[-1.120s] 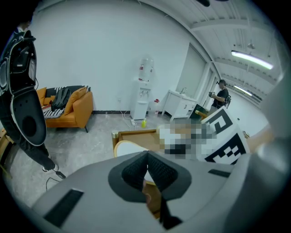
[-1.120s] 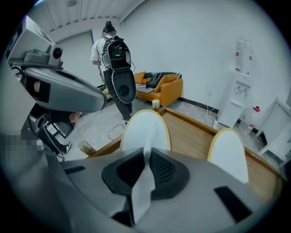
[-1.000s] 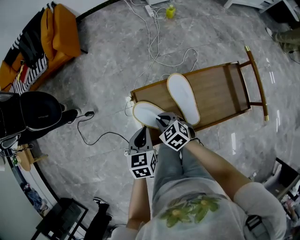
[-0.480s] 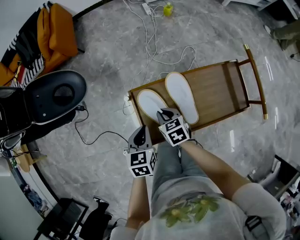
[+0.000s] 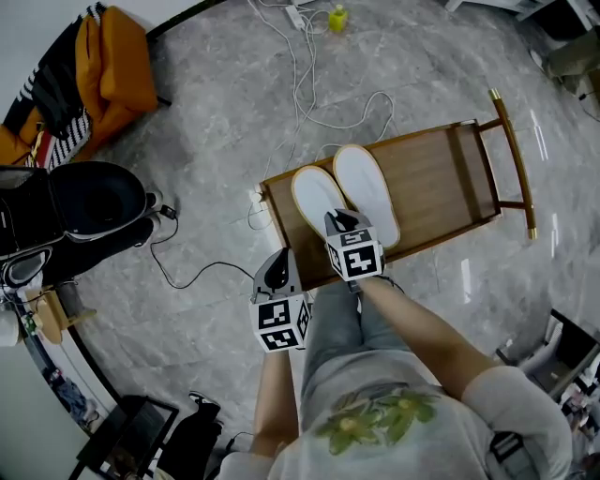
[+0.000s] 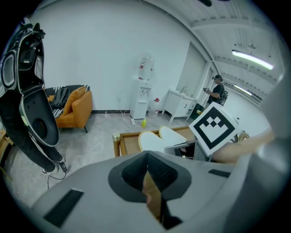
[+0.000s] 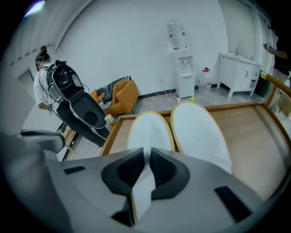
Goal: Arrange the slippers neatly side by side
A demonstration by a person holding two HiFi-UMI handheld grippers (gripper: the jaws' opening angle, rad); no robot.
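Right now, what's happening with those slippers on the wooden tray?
A person is pairing two white slippers on the wooden tray. The right hand-held gripper is clamped on the near end of the left slipper, which lies close beside the other slipper. The left hand-held gripper is shut, empty, held back off the tray.

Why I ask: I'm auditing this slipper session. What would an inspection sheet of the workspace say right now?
Surface: wooden tray on a grey marble floor.
Job's things: left slipper and right slipper, both white, side by side on the tray.
Clutter: yellow bottle on the floor.
Grippers: right gripper shut on the left slipper's near end; left gripper shut, empty, off the tray.
Cables: white cables and black cable loose on the floor.
Surroundings: orange armchair, black scooter.
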